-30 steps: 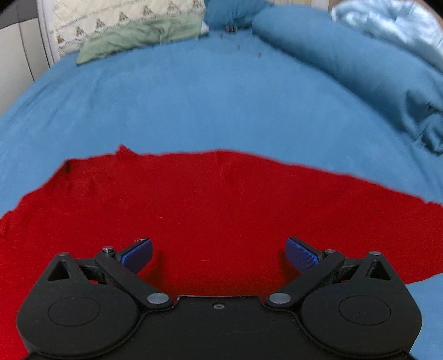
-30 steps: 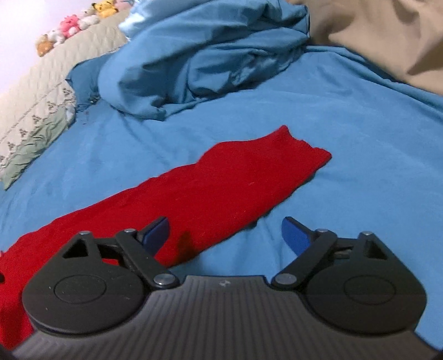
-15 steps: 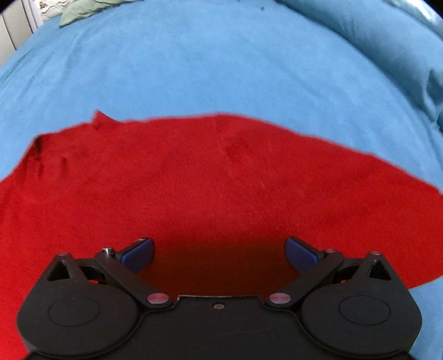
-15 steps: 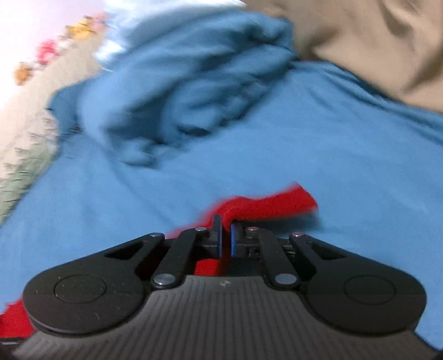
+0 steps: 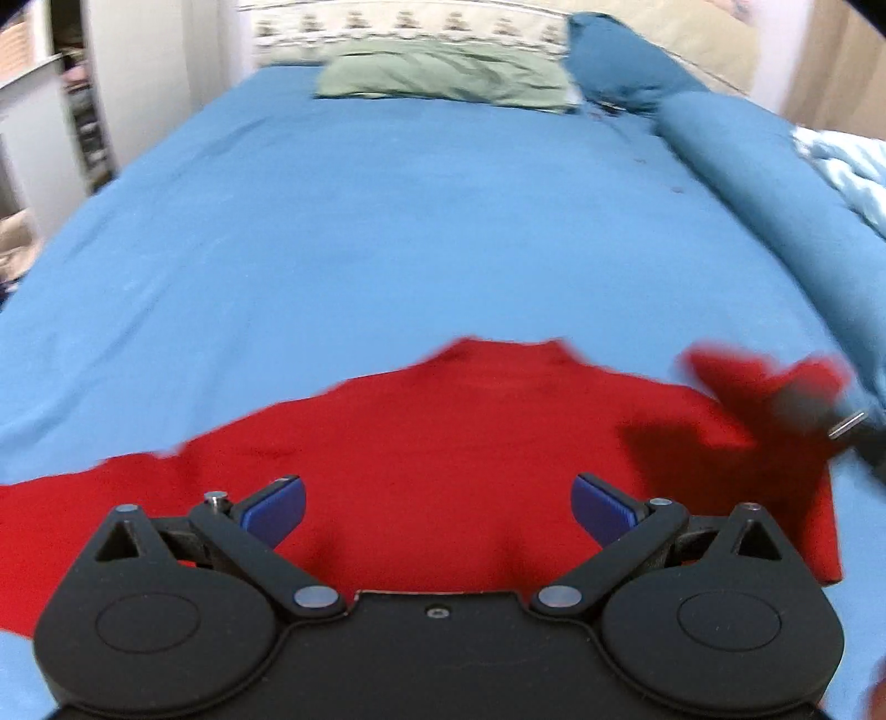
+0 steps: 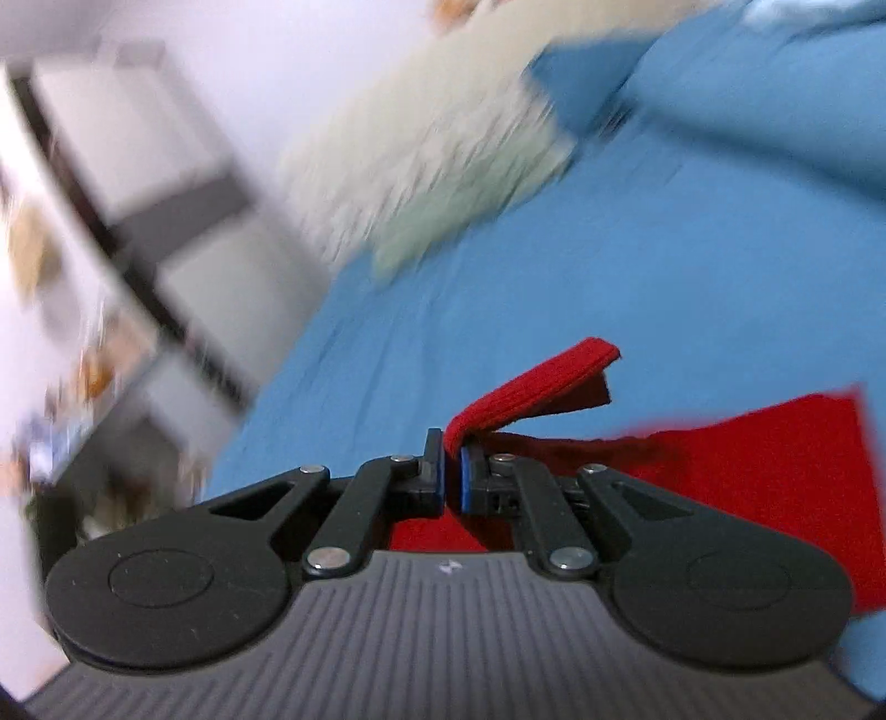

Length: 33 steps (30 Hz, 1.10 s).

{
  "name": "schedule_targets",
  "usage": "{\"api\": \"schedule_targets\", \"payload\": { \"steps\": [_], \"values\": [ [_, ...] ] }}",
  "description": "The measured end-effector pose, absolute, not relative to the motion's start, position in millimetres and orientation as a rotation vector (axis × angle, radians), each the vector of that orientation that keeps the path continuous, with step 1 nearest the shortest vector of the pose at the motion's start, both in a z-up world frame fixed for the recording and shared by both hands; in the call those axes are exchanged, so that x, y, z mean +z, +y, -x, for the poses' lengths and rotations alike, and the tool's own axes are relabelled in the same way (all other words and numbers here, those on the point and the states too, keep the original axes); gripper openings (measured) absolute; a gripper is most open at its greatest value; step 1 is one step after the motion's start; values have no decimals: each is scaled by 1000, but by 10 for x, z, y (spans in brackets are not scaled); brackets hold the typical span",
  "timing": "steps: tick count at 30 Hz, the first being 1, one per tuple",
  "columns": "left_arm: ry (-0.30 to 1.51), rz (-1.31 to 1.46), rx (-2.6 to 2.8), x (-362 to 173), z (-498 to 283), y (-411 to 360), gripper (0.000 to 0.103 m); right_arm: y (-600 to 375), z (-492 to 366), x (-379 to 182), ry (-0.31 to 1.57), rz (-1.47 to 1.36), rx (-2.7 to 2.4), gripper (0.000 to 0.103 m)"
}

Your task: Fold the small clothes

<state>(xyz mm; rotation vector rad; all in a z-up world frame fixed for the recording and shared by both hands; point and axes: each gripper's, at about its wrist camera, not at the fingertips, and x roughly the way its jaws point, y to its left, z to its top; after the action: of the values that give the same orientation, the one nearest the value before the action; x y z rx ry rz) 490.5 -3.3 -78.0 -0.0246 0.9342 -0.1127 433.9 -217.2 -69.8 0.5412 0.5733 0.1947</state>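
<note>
A long red garment (image 5: pixel 421 443) lies flat across the blue bed sheet (image 5: pixel 387 232). My left gripper (image 5: pixel 437 507) is open and hovers just above its middle, holding nothing. My right gripper (image 6: pixel 453 471) is shut on the garment's right end (image 6: pixel 531 382), which sticks up past the fingertips as a folded strip. In the left wrist view that gripper (image 5: pixel 830 421) shows blurred at the right, with the lifted end (image 5: pixel 742 371) raised over the rest of the garment.
A rolled blue duvet (image 5: pixel 775 199) runs along the bed's right side. A green pillow (image 5: pixel 443 77) and a cream quilted headboard (image 5: pixel 410 22) stand at the far end. White shelves (image 5: pixel 50 122) stand beyond the bed's left edge.
My right gripper closed on the garment's right end, lifted it and swung it leftward over the garment. My left gripper stayed open over the garment and pulled back, tilting up.
</note>
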Motion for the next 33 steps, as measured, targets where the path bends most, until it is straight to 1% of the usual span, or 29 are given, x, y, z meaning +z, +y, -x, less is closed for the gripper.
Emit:
{"api": "schedule_targets", "payload": {
  "steps": [4, 5, 6, 7, 8, 9, 10, 12, 13, 19, 21, 23, 24, 26, 29, 33],
  "values": [
    [977, 27, -69, -930, -4913, 408, 103, -1409, -4564, -1421, 761, -411, 265, 20],
    [981, 39, -72, -981, -4909, 491, 103, -1281, -4578, -1540, 784, -374, 264, 21],
    [981, 49, -77, -1028, -4936, 546, 103, -1207, -4570, -1622, 796, -339, 266, 25],
    [982, 57, -83, -1066, -4985, 610, 103, -1145, -4570, -1671, 805, -303, 267, 25],
    [984, 62, -92, -1128, -4987, 606, 103, -1106, -4546, -1693, 808, -267, 253, 31],
    [984, 62, -106, -1139, -4962, 611, 103, -1118, -4525, -1695, 807, -255, 253, 47],
    [980, 58, -124, -1188, -4955, 558, 103, -1146, -4487, -1679, 798, -250, 263, 68],
    [977, 47, -162, -1225, -4883, 419, 103, -1185, -4339, -1610, 762, -226, 256, 82],
    [977, 47, -188, -1240, -4869, 338, 103, -1234, -4278, -1567, 742, -210, 247, 84],
    [952, -56, -363, -1272, -4846, -344, 103, -1796, -3813, -1394, 738, -156, 98, 86],
    [941, -96, -406, -1313, -4876, -558, 100, -2002, -3730, -1364, 735, -151, 8, 89],
    [948, -127, -431, -1394, -4927, -718, 87, -2297, -3641, -1408, 755, -155, -106, 90],
    [960, -143, -434, -1454, -4970, -796, 82, -2297, -3641, -1408, 755, -155, -106, 90],
    [983, -158, -427, -1574, -5032, -890, 59, -2458, -3621, -1486, 786, -156, -166, 90],
    [989, -129, -390, -1652, -5065, -848, 47, -2630, -3588, -1607, 807, -182, -209, 90],
    [975, -47, -293, -1648, -5060, -627, 39, -2680, -3607, -1696, 817, -208, -233, 90]
  ]
}}
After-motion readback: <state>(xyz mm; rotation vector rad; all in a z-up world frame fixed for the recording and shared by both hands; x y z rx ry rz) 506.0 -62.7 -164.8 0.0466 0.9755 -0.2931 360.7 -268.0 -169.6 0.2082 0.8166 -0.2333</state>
